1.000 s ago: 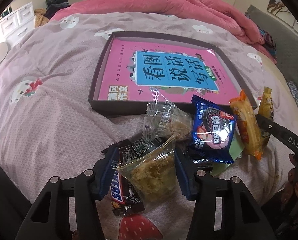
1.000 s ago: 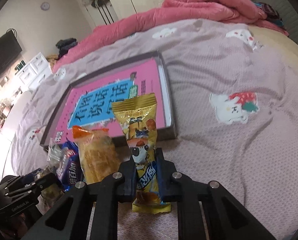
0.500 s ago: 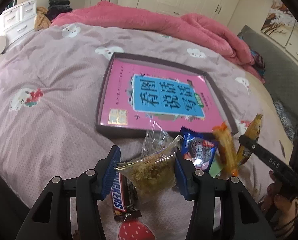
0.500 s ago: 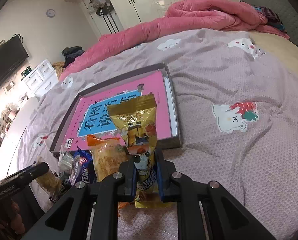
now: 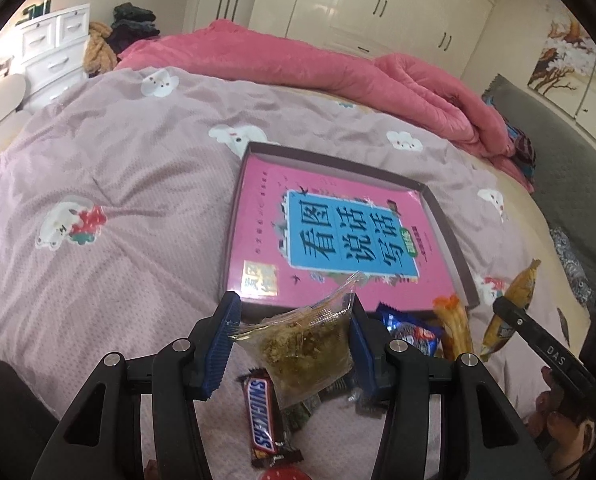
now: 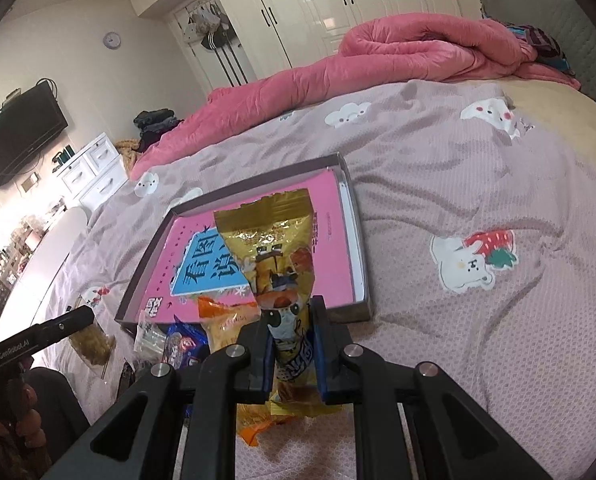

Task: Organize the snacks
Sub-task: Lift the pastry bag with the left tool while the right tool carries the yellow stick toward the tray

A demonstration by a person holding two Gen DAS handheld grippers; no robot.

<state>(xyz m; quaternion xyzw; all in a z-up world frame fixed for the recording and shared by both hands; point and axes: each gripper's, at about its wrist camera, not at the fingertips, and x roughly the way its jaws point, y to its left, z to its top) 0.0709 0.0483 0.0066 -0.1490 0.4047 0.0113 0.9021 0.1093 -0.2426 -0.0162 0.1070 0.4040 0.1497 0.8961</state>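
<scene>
Left wrist: Snickers bar point(image 5: 263, 416) beneath held packet point(image 5: 304, 344).

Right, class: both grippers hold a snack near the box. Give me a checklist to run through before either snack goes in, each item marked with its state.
1. Left gripper shut on the clear packet: ok.
2. Right gripper shut on the yellow packet: ok.
3. Box open on top: ok.
4. Box holds only a pink book, with room on top: ok.
5. Packets over the box: cannot tell.
6. Snickers and others on the bed: not ok.
</scene>
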